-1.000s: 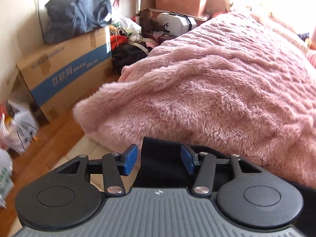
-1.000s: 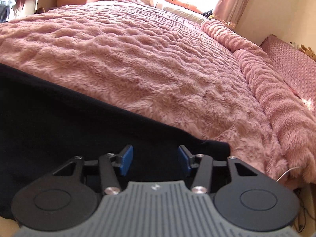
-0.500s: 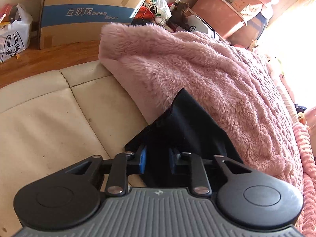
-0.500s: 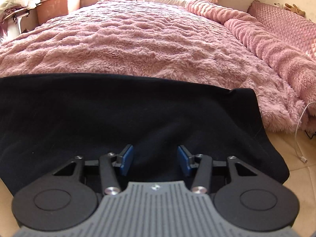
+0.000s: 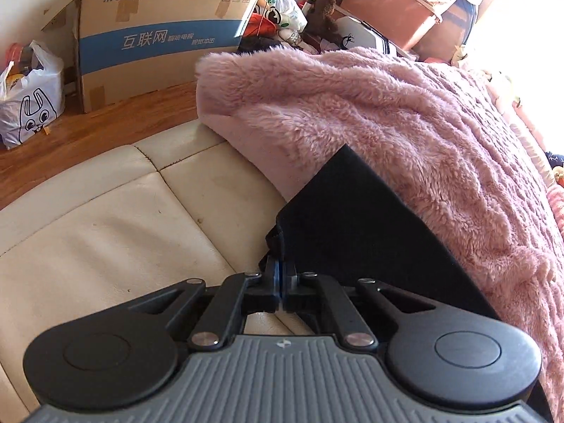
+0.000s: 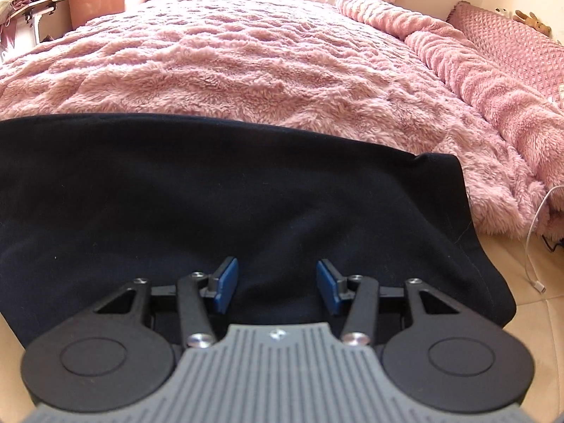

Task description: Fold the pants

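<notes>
Black pants [image 6: 211, 194] lie spread across the near edge of a fluffy pink blanket [image 6: 264, 63] and hang over the cream padded bed edge. In the left wrist view the pants [image 5: 352, 232] end in a bunched corner at their left edge. My left gripper [image 5: 281, 268] is shut on that corner, blue pads pressed together with fabric between them. My right gripper [image 6: 276, 282] stands open just over the pants' near right part, its blue pads well apart and the dark cloth showing between them.
Cream padded bed edge [image 5: 123, 229] lies left of the pants, wooden floor [image 5: 88, 130] beyond it. A cardboard box [image 5: 158, 35], a white plastic bag [image 5: 28, 102] and clutter stand at the back. A white cable [image 6: 532, 246] trails off the bed's right corner.
The left gripper dropped towards the bed edge, rolled, and closed on the pants' left corner. The right gripper sank closer over the pants and stayed open.
</notes>
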`<state>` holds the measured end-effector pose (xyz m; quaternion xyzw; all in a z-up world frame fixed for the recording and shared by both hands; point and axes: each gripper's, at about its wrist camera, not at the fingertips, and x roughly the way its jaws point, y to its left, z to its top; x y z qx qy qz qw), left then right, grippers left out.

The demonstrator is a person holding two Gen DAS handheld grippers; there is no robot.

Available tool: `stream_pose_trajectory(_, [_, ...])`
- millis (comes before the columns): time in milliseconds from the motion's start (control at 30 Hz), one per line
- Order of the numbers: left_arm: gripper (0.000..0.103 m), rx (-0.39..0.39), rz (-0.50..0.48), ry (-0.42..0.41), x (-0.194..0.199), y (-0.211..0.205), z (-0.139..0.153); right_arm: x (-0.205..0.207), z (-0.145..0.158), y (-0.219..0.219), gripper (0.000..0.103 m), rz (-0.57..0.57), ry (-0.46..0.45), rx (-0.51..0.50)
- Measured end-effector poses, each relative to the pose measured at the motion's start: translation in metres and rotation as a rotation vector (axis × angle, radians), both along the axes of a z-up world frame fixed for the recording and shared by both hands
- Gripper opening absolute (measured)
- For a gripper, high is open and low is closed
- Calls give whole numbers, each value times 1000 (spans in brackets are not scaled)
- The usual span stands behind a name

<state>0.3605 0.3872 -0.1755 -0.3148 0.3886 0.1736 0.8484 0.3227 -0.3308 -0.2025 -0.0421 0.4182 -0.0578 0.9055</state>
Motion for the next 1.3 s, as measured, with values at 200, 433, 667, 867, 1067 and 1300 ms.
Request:
stream_pose_trajectory(200, [57, -54, 92, -48, -23, -3, 8, -11, 18, -12, 53, -47, -34, 48])
stream_pose_trajectory(433, [57, -119, 71, -72, -35, -30, 3, -44, 30, -89, 53, -317, -69, 293])
stream_pose_trajectory(667, [56, -100, 90, -49, -26, -49, -1, -72, 11, -175, 54, -593, -129, 530])
stream_pose_trajectory(867, [51, 12, 62, 41, -12, -63, 2, -71, -7, -210, 40, -661, -93, 513])
stream_pose_trajectory(1067, [51, 83, 30, 111, -1, -73, 7, -56, -5, -198, 36, -564, -15, 230])
stream_pose_trajectory(1300, [59, -145, 99, -42, -24, -51, 17, -64, 35, -166, 38, -417, -111, 206])
